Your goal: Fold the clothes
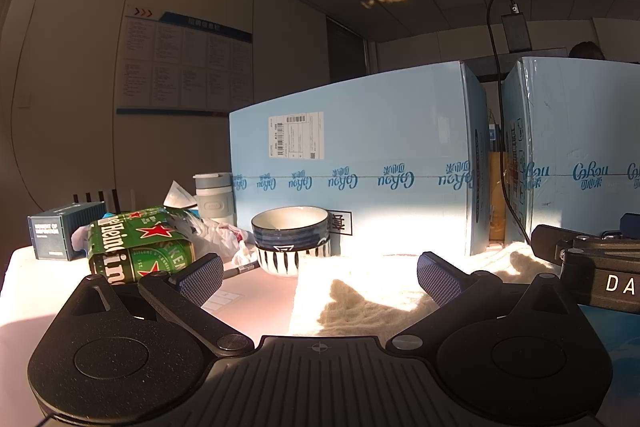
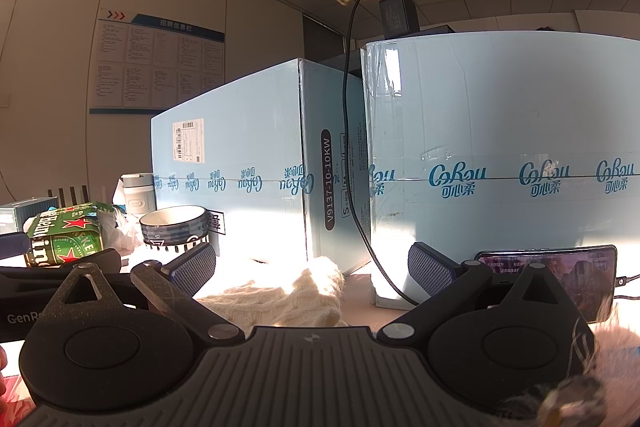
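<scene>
A cream knitted garment lies rumpled on the pale table in strong sunlight, in front of the blue boxes. It also shows in the right wrist view. My left gripper is open and empty, low over the table, with the garment between and ahead of its fingers. My right gripper is open and empty, with the garment just ahead of its fingers. The body of the right gripper shows at the right edge of the left wrist view.
Two large light-blue cartons stand close behind. Stacked striped bowls, a green Heineken pack, a white mug, plastic bags and a dark box crowd the left. A phone with a black cable leans at right.
</scene>
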